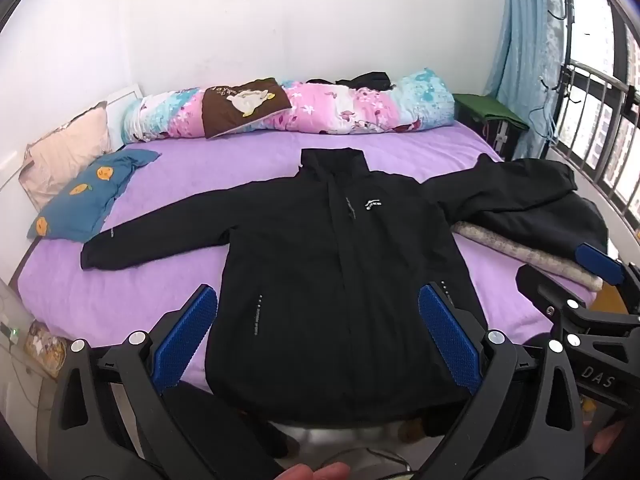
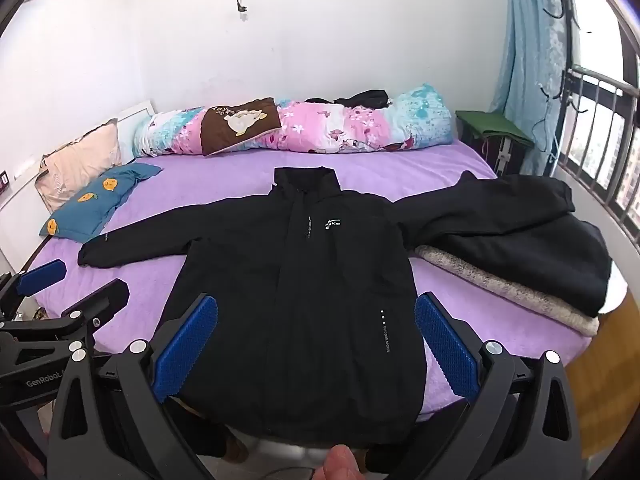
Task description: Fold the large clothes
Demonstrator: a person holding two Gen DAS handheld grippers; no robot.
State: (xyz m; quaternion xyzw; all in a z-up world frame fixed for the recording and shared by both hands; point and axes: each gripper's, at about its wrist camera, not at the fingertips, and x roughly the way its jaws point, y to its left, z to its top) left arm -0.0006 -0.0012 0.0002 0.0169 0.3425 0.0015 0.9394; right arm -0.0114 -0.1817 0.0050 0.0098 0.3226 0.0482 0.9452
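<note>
Jacket: black zip-up fabric jacket (image 1: 320, 264) flat, front up, on purple bed sheet (image 1: 140, 280), hem at near edge.
L claw (image 1: 316, 340): wide, empty, above hem.
R claw (image 2: 316, 340): wide, empty, above hem.

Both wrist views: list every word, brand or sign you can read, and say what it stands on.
"DAS": on the right tool's body.
"GenRobot": on the left tool's body.
"OUTDOOR SPORTS": beside the black jacket's pocket, barely legible.
Jacket chest logo: too small to read.
Brown pillow lettering: blurred.
Pink pillow lettering: unreadable.
</note>
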